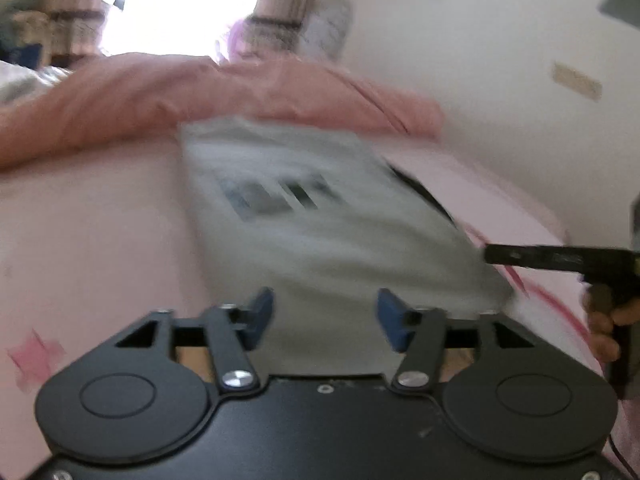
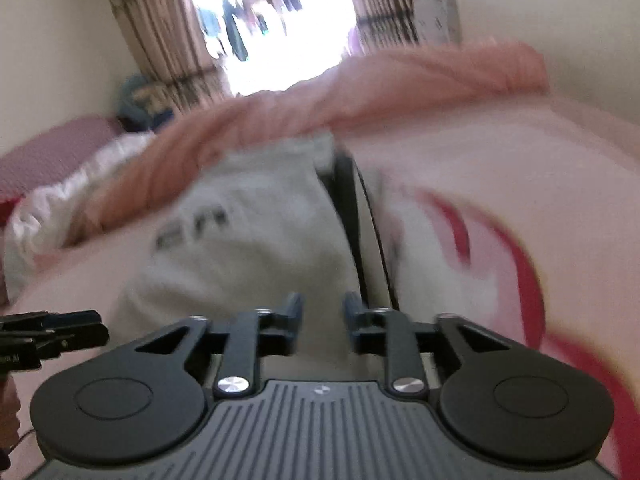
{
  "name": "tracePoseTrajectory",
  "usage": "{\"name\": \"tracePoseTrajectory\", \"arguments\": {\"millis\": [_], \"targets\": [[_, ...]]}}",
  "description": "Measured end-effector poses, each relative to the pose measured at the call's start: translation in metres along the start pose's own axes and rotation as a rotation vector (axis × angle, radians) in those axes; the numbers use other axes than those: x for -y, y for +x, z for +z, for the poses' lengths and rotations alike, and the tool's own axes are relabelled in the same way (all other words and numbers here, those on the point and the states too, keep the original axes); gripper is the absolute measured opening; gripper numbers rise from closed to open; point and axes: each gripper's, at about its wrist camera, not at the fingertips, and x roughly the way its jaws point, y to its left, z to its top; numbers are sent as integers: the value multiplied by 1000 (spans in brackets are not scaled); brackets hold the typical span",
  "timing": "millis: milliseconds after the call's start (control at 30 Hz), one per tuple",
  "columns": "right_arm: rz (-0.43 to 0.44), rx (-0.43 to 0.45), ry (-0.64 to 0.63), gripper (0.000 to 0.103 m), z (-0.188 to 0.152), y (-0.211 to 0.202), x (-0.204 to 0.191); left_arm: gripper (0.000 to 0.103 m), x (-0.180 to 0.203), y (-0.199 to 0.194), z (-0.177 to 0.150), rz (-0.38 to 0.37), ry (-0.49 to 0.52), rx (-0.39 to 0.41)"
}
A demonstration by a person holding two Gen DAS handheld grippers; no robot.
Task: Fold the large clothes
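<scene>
Both views blurred by motion; fine detail lost.

Grey garment, folded into a rough rectangle with a dark printed block on its upper face, lies flat on the pale pink bed sheet. Its far edge meets or sits just under a bunched salmon-pink blanket that runs across the bed. A dark strip shows along the garment's right edge in both views; cannot tell what it is.

Left tongs: blue-padded fingers stand well apart, nothing between the pads. They hover over the near edge of the garment, whose grey cloth fills the gap behind them. No contact with the cloth is visible. No cloth is gripped.

Right tongs: fingers parted by a narrower gap, nothing clamped in it. They sit over the garment's near right part, with the dark strip just beyond the right finger. In the left wrist view the right tongs enter from the right edge as a black bar, tip at or just over the garment's right edge, held by a hand.

From the right wrist view, the left tongs appear at the left edge, beside the garment's near left corner.

Red curved pattern on the sheet lies right of the garment. Beyond the bed: striped curtains flanking a bright, washed-out window.
</scene>
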Motion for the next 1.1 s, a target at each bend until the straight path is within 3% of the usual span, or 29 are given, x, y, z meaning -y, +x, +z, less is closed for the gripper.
{"name": "tracePoseTrajectory", "arguments": {"millis": [67,133,267,333,533,567,667,867,933,1000,1100], "targets": [[19,21,-25,43,25,20,0,66,-21,11,19,46,-44,17],[53,8,-9,43,45,48,2,65,-49,34,35,89,-144,-15],[49,-38,26,45,66,104,6,64,-95,80,45,65,-325,-87],[35,-80,54,45,66,130,9,64,-103,94,46,63,-357,-92],[63,-97,97,47,57,160,12,65,-94,110,51,64,-319,-64],[49,-94,89,34,57,160,10,64,-92,112,53,64,-306,-62],[32,-70,62,8,56,151,7,62,-80,114,58,63,-265,-62],[33,33,71,5,65,117,8,57,-55,107,68,70,-154,-23],[1,23,68,5,64,122,13,56,-50,109,72,49,-131,-18],[-45,-16,57,5,55,137,17,56,-47,113,75,70,-111,-25],[-38,-29,74,5,42,151,24,56,-45,125,75,110,-74,-38]]}}
